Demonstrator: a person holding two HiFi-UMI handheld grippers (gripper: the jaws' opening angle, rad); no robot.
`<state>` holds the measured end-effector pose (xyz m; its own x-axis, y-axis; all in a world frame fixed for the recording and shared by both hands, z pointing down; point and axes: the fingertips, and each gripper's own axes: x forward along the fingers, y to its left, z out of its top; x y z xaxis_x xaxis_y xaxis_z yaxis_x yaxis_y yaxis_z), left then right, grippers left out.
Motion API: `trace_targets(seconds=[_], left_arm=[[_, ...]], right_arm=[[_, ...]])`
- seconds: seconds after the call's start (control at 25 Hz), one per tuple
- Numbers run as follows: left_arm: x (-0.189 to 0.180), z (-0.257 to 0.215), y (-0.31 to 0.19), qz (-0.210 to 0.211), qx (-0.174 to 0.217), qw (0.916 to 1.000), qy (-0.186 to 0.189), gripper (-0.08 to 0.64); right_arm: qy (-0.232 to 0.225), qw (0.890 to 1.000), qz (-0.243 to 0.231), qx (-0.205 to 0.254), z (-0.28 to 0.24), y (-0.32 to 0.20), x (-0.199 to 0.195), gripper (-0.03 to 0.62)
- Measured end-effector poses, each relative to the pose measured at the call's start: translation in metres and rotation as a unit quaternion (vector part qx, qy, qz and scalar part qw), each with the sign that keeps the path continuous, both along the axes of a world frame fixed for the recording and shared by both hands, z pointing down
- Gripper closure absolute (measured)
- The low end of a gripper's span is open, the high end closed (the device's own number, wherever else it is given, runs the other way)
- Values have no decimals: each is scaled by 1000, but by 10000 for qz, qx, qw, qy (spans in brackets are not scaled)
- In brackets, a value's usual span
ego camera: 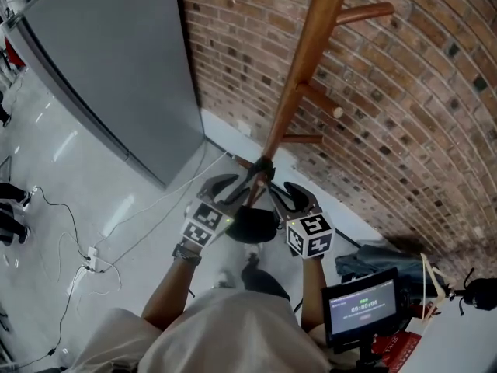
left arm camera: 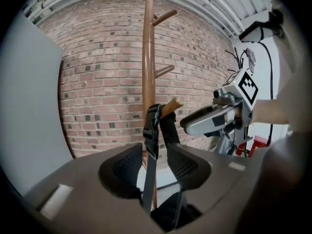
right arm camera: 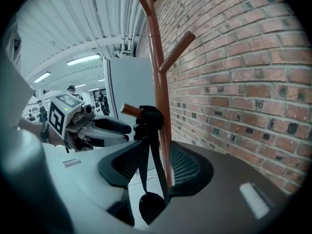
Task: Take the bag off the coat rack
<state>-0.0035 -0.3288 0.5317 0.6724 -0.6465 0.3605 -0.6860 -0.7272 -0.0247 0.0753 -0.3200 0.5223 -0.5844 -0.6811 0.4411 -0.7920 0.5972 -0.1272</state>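
A rough red brick wall (ego camera: 404, 92) backs the smooth, round-poled wooden coat rack (ego camera: 307, 49). The soft black bag (ego camera: 252, 224) hangs low on the rack, its flat woven strap (left arm camera: 150, 145) looped over a short angled peg (right arm camera: 130, 110). The left gripper (left arm camera: 153, 167) and right gripper (right arm camera: 151, 167) both gape wide. Their ribbed pads flank the strap without pressing it.

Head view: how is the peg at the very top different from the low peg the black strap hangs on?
The top peg is bare; the low peg has the bag's black strap looped over it. The top peg sticks out high up the pole; the low peg sits further down. The top peg shows whole; only the low peg's tip shows past the strap. Both are brown wood on one pole.
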Motion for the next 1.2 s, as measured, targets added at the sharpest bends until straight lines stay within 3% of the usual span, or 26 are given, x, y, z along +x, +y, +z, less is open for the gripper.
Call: trace_targets(seconds=[0.68, 0.96, 1.2], left_arm=[[17, 103, -30, -72, -773, 9955, -545, 401], [16, 105, -34, -171, -909, 9943, -526, 499], [16, 103, -33, -206, -934, 9942, -484, 543]], right_arm=[[313, 9977, -169, -576, 69, -24, -13, 408], [273, 9975, -109, -637, 78, -26, -15, 509], [228, 9975, -66, -671, 78, -25, -17, 567]])
